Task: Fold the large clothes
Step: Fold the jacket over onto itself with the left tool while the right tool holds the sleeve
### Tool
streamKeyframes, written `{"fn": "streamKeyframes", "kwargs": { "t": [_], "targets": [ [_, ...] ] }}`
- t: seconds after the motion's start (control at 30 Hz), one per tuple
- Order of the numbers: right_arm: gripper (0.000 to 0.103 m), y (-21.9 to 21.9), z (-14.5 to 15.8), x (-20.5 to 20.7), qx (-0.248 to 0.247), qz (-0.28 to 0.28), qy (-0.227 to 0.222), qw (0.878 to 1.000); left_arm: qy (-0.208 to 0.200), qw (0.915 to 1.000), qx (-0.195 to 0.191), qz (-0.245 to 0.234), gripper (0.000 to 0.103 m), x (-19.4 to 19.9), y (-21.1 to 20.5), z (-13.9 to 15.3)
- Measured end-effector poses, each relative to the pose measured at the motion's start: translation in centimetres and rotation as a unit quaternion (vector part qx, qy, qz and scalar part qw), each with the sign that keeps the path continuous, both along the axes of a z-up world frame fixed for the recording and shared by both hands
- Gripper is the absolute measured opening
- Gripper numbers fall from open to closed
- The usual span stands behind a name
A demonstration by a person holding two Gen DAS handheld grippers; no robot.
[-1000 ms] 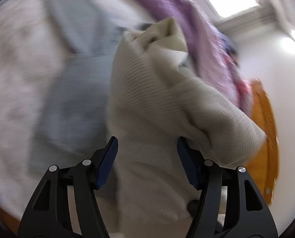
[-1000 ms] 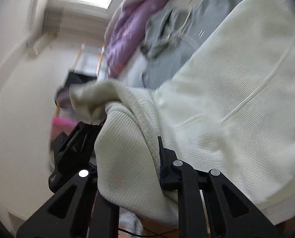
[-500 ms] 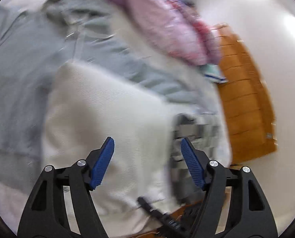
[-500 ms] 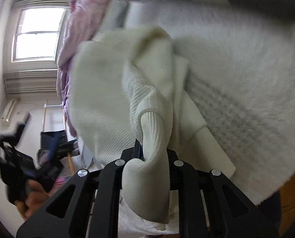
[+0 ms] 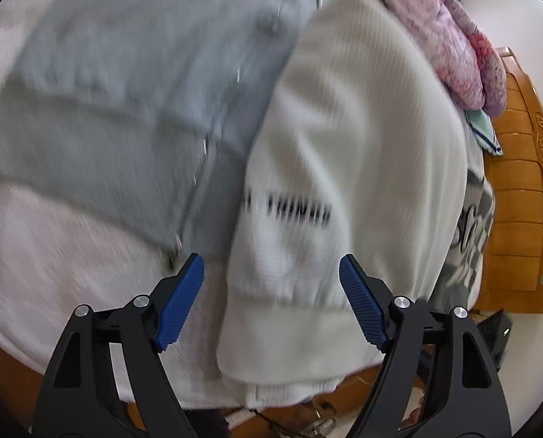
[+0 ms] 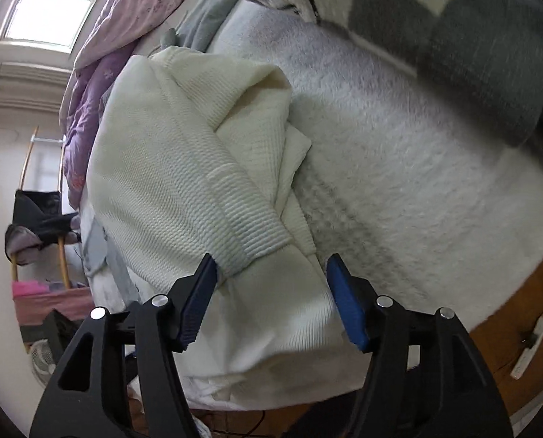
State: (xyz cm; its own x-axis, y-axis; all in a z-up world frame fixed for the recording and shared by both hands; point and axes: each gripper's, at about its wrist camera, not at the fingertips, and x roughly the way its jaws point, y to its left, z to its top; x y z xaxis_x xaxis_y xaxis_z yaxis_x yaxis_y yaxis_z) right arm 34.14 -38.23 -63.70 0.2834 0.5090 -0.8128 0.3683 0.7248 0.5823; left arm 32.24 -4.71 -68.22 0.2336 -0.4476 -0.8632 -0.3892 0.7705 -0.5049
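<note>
The cream knit sweater [image 6: 183, 168] is lying bunched on the bed [image 6: 399, 168], near the edge, with one ribbed cuff [image 6: 256, 233] folded over the top of the pile. In the left wrist view the same sweater [image 5: 344, 146] is showing a blurry line of dark lettering [image 5: 297, 208], and it's overlapping a grey garment [image 5: 132, 84] at about 10 o'clock from it.

The right gripper [image 6: 271, 303] is spreading its jaws right now, blue pads standing apart with the cuff and a fold of sweater sitting between them, not pinched. The left gripper [image 5: 271, 303] is also opening wide, hovering over the sweater's hem, and the pads aren't pressing on anything.

Further out, a pink and purple quilt [image 6: 103, 54] is heaped at 11 o'clock in the right view, a grey-and-white patterned blanket [image 6: 435, 11] is lying at 1 o'clock, and a wooden bed board [image 5: 519, 200] is showing at 3 o'clock in the left view.
</note>
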Motion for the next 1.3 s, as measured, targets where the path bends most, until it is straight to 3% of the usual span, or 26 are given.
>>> {"fn": "streamKeyframes", "kwargs": {
  "t": [0.2,0.3,0.37,0.43,0.47,0.53,0.6,0.67,0.73,0.8,0.97,1.03,1.07,1.13,1.2,1.3],
  "targets": [
    [0.06,-1.4,1.4,-0.7,-0.037,-0.009,0.004,0.999,0.017,0.9998,-0.003,-0.009,0.077,-1.0,-1.3,-2.3],
    [0.06,-0.7,2.8,-0.9,-0.058,0.014,-0.024,0.998,0.021,0.9997,-0.009,-0.004,0.08,-0.7,-1.3,-3.0],
    [0.048,0.7,3.7,-0.5,-0.072,0.03,-0.052,0.996,0.023,0.9997,-0.013,-0.003,0.081,-0.8,-1.1,-3.3],
    [0.022,1.8,4.4,-0.3,-0.064,0.049,-0.08,0.993,0.023,0.9996,-0.017,0.001,0.081,-1.0,-0.9,-3.1],
    [0.018,2.7,4.3,0.0,-0.058,0.066,-0.083,0.993,0.024,0.9994,-0.023,0.005,0.081,-1.1,-0.8,-3.1],
    [0.003,3.9,2.7,0.5,-0.043,0.088,-0.069,0.993,0.033,0.9982,-0.045,0.021,0.081,-2.0,-0.1,-3.4],
    [0.002,4.3,0.2,0.8,-0.059,0.097,-0.034,0.993,0.04,0.9975,-0.055,0.02,0.081,-3.1,0.3,-3.9],
    [0.0,3.9,-2.9,0.7,-0.07,0.085,0.004,0.994,0.035,0.9986,-0.04,0.004,0.084,-3.2,-0.2,-3.9],
    [0.0,3.1,-4.5,0.3,-0.053,0.064,0.01,0.997,0.032,0.9991,-0.025,-0.016,0.092,-2.9,-1.0,-4.0],
    [0.0,3.0,-5.0,0.4,-0.049,0.057,0.013,0.997,0.033,0.9989,-0.007,-0.032,0.093,-2.6,-1.6,-3.9],
    [0.0,2.2,-4.9,-0.5,-0.013,0.023,0.012,1.0,0.027,0.9974,0.003,-0.067,0.05,-1.8,-2.3,-1.8],
    [0.009,1.1,-4.7,-1.7,0.03,-0.021,0.013,0.999,0.028,0.997,-0.004,-0.072,0.03,-1.7,-1.9,-0.6],
    [0.016,0.7,-4.4,-2.3,0.04,-0.035,0.012,0.998,0.027,0.9971,-0.014,-0.07,0.028,-1.7,-1.4,-0.3],
    [0.064,-0.3,-3.8,-4.3,0.087,-0.095,0.004,0.992,0.03,0.9969,-0.042,-0.06,0.026,-1.3,-0.6,1.0],
    [0.073,-1.3,-4.0,-6.8,0.158,-0.169,0.0,0.973,0.024,0.996,-0.069,-0.051,0.026,-0.8,-0.2,2.3],
    [0.073,-1.7,-6.0,-10.2,0.236,-0.249,0.031,0.939,0.017,0.9942,-0.098,-0.04,0.026,-0.1,0.3,4.0]
  ]
}}
